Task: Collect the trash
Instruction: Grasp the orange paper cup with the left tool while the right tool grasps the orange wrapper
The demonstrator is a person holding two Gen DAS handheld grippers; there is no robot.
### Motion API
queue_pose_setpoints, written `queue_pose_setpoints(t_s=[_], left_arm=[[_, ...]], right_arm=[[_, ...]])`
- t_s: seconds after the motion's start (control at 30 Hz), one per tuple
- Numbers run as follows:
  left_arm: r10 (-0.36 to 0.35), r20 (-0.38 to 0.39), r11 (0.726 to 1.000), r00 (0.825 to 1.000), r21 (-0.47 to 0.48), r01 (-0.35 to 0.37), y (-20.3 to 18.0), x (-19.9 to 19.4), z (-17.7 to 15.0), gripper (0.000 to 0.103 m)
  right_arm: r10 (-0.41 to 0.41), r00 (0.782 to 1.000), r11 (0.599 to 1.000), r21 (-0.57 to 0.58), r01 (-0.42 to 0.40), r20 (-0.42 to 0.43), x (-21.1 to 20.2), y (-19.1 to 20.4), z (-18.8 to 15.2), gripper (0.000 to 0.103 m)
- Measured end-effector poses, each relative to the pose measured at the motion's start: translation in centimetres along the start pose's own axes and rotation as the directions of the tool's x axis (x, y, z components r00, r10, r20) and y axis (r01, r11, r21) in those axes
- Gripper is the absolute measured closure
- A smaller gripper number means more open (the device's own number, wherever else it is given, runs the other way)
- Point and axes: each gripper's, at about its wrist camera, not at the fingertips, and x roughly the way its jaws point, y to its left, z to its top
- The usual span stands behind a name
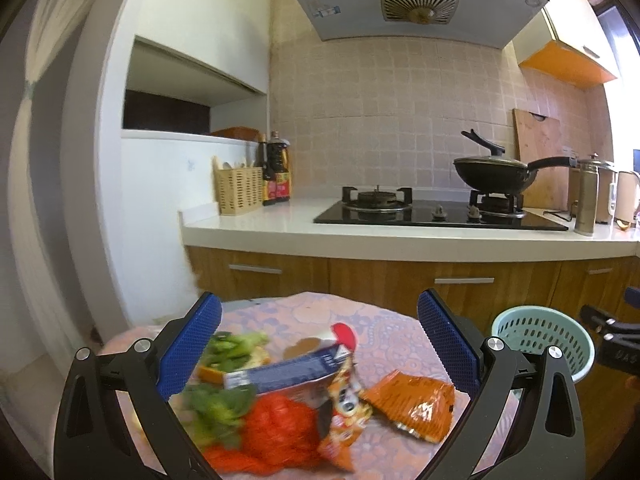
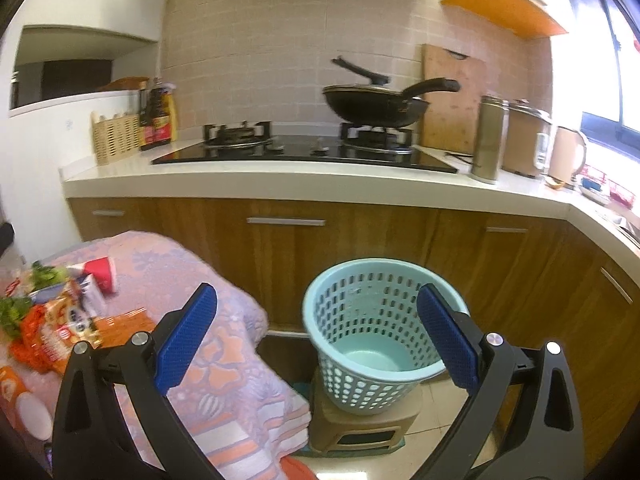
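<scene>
A pile of trash lies on a cloth-covered table (image 1: 384, 332): green vegetable scraps (image 1: 224, 404), a red net bag (image 1: 276, 432), a blue carton (image 1: 288, 368), a red-and-white paper cup (image 1: 344, 334), a snack wrapper (image 1: 344, 400) and an orange wrapper (image 1: 412, 400). My left gripper (image 1: 320, 320) is open above the pile, holding nothing. A light blue perforated basket (image 2: 372, 344) stands on a small stool (image 2: 360, 424) beside the table. My right gripper (image 2: 316, 320) is open and empty above the basket's near side. The pile also shows in the right wrist view (image 2: 60, 320).
A kitchen counter (image 1: 400, 236) with wooden cabinets runs behind the table. On it are a gas hob (image 1: 440, 212), a black wok (image 1: 496, 174), sauce bottles (image 1: 276, 172), a wicker holder (image 1: 238, 190), a steel flask (image 2: 490, 140) and a cutting board (image 2: 452, 100).
</scene>
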Motion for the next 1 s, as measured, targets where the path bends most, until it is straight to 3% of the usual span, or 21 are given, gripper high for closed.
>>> queue_pose_setpoints(t_s=[0.23,0.33,0.4,0.5,0.6,0.67,0.77,0.87,1.0], left_arm=[[0.104,-0.099,0.991,0.99,-0.073,-0.112,6.2,-6.3,-0.3,0.008],[0.139,-0.162,0.984,0.977,-0.086,-0.155,7.9,-8.0,-1.8,0.008],[0.158,-0.215,0.978,0.964,-0.101,-0.183,8.5,-8.4,-3.1,0.008],[0.126,-0.318,0.964,0.939,-0.183,-0.192,9.6,-8.2,-5.9,0.009],[0.091,-0.37,0.95,0.925,-0.247,-0.192,9.3,-7.8,-8.5,0.009],[0.082,-0.402,0.951,0.912,-0.242,-0.192,8.2,-7.0,-9.5,0.009],[0.08,-0.414,0.967,0.907,-0.19,-0.172,5.3,-6.0,-10.2,0.009],[0.181,-0.443,0.972,0.878,-0.057,-0.229,2.9,-4.3,-10.8,0.008],[0.215,-0.473,0.962,0.855,-0.046,-0.268,3.7,-3.3,-11.7,0.01]], right_arm=[[0.133,0.99,0.985,-0.104,-0.137,-0.044,0.8,3.6,-1.1,0.008],[0.218,0.975,0.965,-0.137,-0.223,-0.05,1.2,5.4,-1.5,0.018],[0.258,0.964,0.951,-0.16,-0.264,-0.058,1.7,6.7,-1.6,0.031],[0.314,0.946,0.931,-0.169,-0.324,-0.082,2.9,8.4,-2.1,0.032],[0.319,0.941,0.925,-0.178,-0.336,-0.114,4.0,9.7,-2.9,0.032],[0.321,0.937,0.922,-0.18,-0.343,-0.14,4.8,10.6,-3.6,0.032],[0.308,0.936,0.923,-0.185,-0.338,-0.169,5.6,11.3,-4.4,0.032],[0.317,0.933,0.925,-0.16,-0.344,-0.172,6.0,10.8,-4.0,0.032],[0.317,0.929,0.925,-0.154,-0.347,-0.193,6.7,10.9,-4.0,0.032]])
